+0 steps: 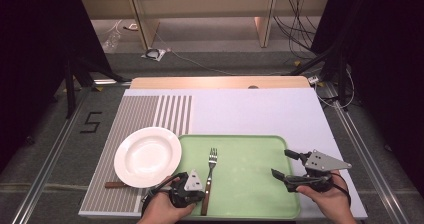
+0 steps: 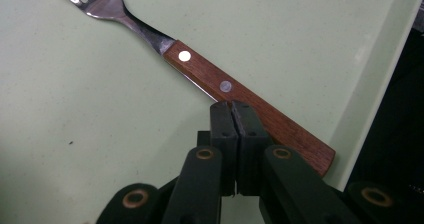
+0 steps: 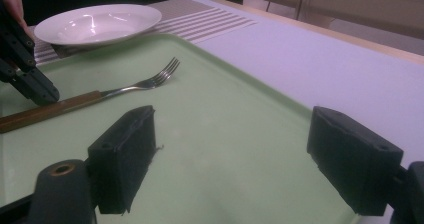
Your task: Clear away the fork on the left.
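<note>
The left gripper (image 2: 233,109) is resting its tips against the fork (image 2: 220,86), on the wooden handle, with the jaws pressed together and nothing between them. The fork is lying on the green tray (image 1: 250,194), near its left side, tines pointing away from the person. With the jaws shut like this, the tips are likely just nudging the handle; a push could be sliding or spinning the fork toward the near rim instead of lifting it. The handle end is sitting almost at the tray wall, so there is little room for error.

The right gripper (image 3: 245,156) is hovering over the tray's right part, jaws spread, holding nothing.

Farther off, the white plate (image 1: 147,156) is overlapping the tray's left rim; a skidding fork could be knocking it.

On the floor at left, a black taped 5 (image 1: 91,122) is readable.
</note>
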Demonstrator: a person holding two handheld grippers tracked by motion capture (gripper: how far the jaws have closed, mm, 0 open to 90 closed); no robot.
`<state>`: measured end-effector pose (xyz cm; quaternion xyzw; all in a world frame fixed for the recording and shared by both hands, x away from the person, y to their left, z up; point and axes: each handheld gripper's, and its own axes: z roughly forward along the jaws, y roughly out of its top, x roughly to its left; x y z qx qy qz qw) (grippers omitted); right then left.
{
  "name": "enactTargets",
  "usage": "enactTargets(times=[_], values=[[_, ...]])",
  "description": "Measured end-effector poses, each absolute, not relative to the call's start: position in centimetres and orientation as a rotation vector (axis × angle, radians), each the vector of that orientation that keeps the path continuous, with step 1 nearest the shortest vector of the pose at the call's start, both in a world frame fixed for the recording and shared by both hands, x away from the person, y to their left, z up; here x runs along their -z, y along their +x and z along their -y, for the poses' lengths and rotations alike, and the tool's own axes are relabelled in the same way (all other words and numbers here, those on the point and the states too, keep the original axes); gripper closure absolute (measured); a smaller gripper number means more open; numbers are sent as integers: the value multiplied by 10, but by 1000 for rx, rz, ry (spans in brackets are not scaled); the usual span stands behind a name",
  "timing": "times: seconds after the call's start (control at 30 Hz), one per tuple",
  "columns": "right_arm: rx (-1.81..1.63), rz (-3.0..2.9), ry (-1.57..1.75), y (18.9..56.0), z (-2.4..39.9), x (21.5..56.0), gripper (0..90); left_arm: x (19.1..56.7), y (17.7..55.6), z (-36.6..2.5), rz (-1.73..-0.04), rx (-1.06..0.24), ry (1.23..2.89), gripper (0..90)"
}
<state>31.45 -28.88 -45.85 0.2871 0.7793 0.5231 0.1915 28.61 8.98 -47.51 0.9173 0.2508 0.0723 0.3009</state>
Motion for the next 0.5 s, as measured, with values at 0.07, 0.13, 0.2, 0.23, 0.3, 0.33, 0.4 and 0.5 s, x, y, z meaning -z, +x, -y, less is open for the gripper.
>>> enactTargets(times=[0.07, 0.13, 0.2, 0.23, 0.3, 0.33, 0.4, 0.5], values=[[-1467, -2189, 807, 315, 289, 458, 206, 474, 287, -90, -660, -200, 2435, 873], [-1470, -2189, 809, 314, 289, 458, 206, 470, 290, -90, -664, -222, 2418, 872], [-1471, -2188, 810, 315, 289, 458, 206, 463, 298, -87, -658, -259, 2390, 876], [-1479, -2186, 813, 315, 288, 458, 206, 460, 302, -83, -643, -269, 2381, 880], [-1479, -2188, 815, 315, 288, 458, 206, 457, 309, -73, -609, -283, 2386, 882], [-1477, -2189, 816, 315, 287, 458, 206, 457, 313, -67, -588, -289, 2392, 883], [-1473, -2188, 815, 315, 288, 458, 206, 459, 322, -55, -559, -281, 2409, 887], [-1463, -2191, 819, 315, 289, 458, 206, 466, 334, -40, -543, -264, 2441, 897]])
